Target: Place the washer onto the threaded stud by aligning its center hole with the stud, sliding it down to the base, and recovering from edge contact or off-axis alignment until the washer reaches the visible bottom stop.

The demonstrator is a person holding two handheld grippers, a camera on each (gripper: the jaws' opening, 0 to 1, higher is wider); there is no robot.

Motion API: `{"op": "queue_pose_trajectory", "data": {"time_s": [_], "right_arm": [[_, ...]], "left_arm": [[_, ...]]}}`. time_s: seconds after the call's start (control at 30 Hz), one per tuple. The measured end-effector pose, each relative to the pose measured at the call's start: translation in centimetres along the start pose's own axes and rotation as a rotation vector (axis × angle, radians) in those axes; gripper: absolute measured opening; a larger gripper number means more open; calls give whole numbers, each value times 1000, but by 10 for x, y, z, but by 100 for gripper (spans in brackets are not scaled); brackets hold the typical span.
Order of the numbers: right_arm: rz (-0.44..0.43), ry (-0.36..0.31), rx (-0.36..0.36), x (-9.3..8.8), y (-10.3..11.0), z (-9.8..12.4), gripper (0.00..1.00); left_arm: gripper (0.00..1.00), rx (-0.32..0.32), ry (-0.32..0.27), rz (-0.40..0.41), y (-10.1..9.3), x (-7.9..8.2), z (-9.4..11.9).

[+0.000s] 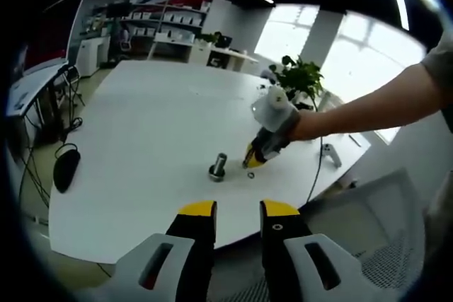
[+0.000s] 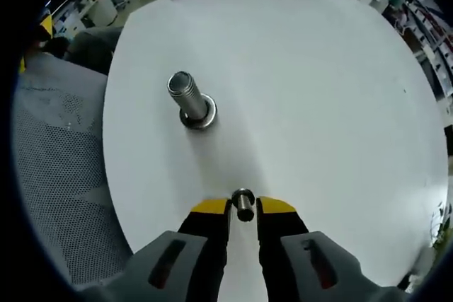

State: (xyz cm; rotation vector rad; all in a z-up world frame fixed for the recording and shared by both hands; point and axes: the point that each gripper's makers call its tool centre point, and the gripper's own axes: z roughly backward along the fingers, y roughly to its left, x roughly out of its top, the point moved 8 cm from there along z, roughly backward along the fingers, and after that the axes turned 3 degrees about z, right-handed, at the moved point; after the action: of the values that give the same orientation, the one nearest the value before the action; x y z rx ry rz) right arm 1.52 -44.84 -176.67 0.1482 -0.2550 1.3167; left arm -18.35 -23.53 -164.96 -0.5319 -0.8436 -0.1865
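Steel, small and slick, the silver ring-shaped washer [image 2: 243,203] sits pinched on edge by our right gripper [image 2: 243,210] just short of the upright grey threaded stud [image 2: 187,97] (our left gripper [image 1: 237,211] hangs spread), so we'd hold its rim firmly.

Washer [image 1: 250,175] too small in left gripper view to make out its hole. In right gripper view washer [image 2: 243,201] sits partly hidden between jaws; contact with counter [image 2: 318,90] unclear. Threaded stud [image 2: 187,97] base blurred. Counter's near edge cut off by jaws.
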Motion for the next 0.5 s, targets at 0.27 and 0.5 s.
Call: {"op": "queue_pose_trajectory", "data": {"time_s": [0.27, 0.5], "right_arm": [[-43, -15, -9, -7, 4, 4, 23], [-100, -18, -10, -17, 7, 8, 24]], "left_arm": [[21, -15, 12, -9, -2, -1, -1], [21, -26, 16, -15, -3, -1, -1]]}}
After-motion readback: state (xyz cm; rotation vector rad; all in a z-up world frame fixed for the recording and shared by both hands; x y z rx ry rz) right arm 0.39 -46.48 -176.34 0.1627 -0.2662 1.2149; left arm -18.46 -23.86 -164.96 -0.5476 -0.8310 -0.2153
